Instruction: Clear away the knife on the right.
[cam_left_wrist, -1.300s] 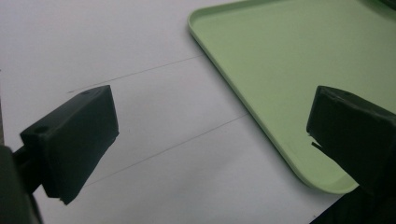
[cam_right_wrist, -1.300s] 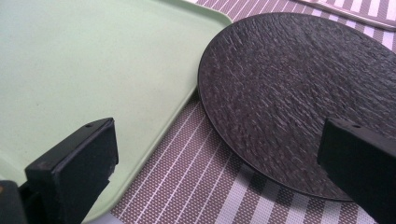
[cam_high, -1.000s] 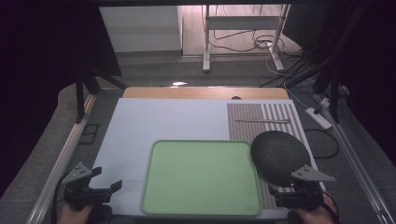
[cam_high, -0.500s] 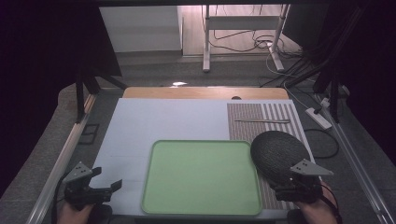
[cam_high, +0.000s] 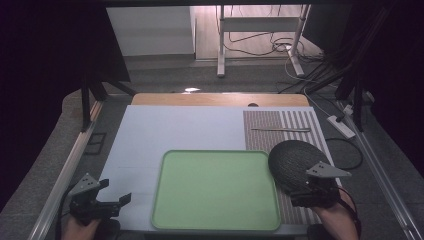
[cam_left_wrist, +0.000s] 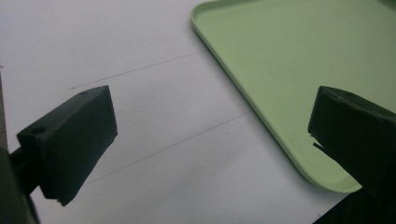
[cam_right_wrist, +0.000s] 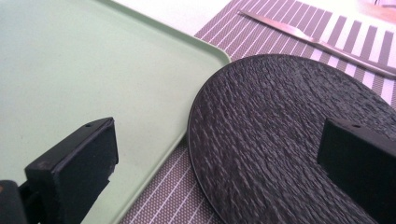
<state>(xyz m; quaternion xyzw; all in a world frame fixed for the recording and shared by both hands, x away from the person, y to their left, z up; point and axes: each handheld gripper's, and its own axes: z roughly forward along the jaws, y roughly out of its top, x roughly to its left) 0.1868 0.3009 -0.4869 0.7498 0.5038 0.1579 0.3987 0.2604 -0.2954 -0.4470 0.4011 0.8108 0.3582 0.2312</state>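
Right tongs (cam_high: 305, 192) released, jaws spread wide, hovering at the near edge of the dark textured plate (cam_high: 296, 161); in the right gripper view (cam_right_wrist: 219, 158) one jaw sits over the plate, the other over the green tray (cam_right_wrist: 84, 79), nothing gripped. Plate lies flat on the striped placemat (cam_high: 265, 131), its left edge overlapping the tray's right rim; can't tell if it rests on the rim or just crosses above it. Left tongs (cam_high: 112, 204) also released, jaws wide apart, holding nothing, low at the near-left corner of the desk (cam_high: 170, 127), pointing toward the tray. Left gripper view (cam_left_wrist: 210, 144) shows white desk surface between the jaws, tray's rounded near-left corner (cam_left_wrist: 299, 154) just ahead of the right-hand jaw. Tray (cam_high: 215, 190) sits centre-front on the desk. A slim metal utensil (cam_high: 280, 129) lies across the far part of the placemat, well apart from the plate; type too small to tell
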